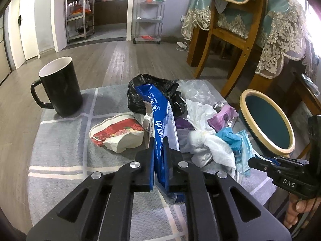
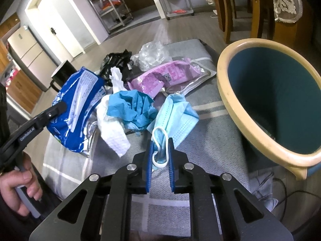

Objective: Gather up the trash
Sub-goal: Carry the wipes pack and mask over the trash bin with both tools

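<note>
My left gripper (image 1: 159,140) is shut on a blue wet-wipe packet (image 1: 160,112), held above the grey cloth; the packet also shows in the right wrist view (image 2: 78,108). My right gripper (image 2: 159,140) is shut on the ear loop and corner of a light blue face mask (image 2: 176,116) lying on the cloth. A teal bin with a tan rim (image 2: 236,104) stands just right of the mask; it also shows in the left wrist view (image 1: 248,100). Beside the mask lie a crumpled blue glove (image 2: 130,106), white tissue (image 2: 112,132), a purple wrapper (image 2: 164,76), a black bag (image 2: 116,62) and clear plastic (image 2: 152,54).
A black mug (image 1: 60,86) stands at the cloth's far left. A red and white paper box (image 1: 118,134) lies in front of it. A wooden chair and a table with a lace cloth (image 1: 280,30) stand behind the bin. The cloth (image 1: 60,160) covers a low surface above a wood floor.
</note>
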### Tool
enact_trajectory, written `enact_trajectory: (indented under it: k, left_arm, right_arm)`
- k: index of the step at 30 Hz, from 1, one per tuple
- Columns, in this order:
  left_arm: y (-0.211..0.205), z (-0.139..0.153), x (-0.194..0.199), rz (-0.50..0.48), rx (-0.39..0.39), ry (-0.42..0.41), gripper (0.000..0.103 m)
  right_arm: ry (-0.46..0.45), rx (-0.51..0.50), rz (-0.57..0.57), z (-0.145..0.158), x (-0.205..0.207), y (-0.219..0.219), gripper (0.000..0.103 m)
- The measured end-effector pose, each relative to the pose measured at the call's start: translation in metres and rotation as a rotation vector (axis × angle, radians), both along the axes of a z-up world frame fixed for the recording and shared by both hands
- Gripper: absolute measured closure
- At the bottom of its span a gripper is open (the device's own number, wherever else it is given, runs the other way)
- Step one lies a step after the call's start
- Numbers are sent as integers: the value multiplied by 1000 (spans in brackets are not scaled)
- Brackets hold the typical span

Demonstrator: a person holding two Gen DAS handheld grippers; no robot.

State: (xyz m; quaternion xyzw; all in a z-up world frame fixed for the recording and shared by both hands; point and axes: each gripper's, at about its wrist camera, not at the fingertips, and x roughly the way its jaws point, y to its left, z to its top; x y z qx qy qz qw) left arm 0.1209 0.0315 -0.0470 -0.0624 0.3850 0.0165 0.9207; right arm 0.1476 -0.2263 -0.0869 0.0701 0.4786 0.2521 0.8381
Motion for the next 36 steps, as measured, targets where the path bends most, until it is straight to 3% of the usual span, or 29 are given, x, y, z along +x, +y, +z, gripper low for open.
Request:
enact_trajectory:
  k: [23,36]
  left_arm:
    - [10,42,-21,34,-75,-153,97]
    - [-14,67,-19,-49,-149,-264,97]
  right_arm:
    - [-81,55,-12,34,-13,-13,92]
    - [-115,83,-42,48,-16,-26,92]
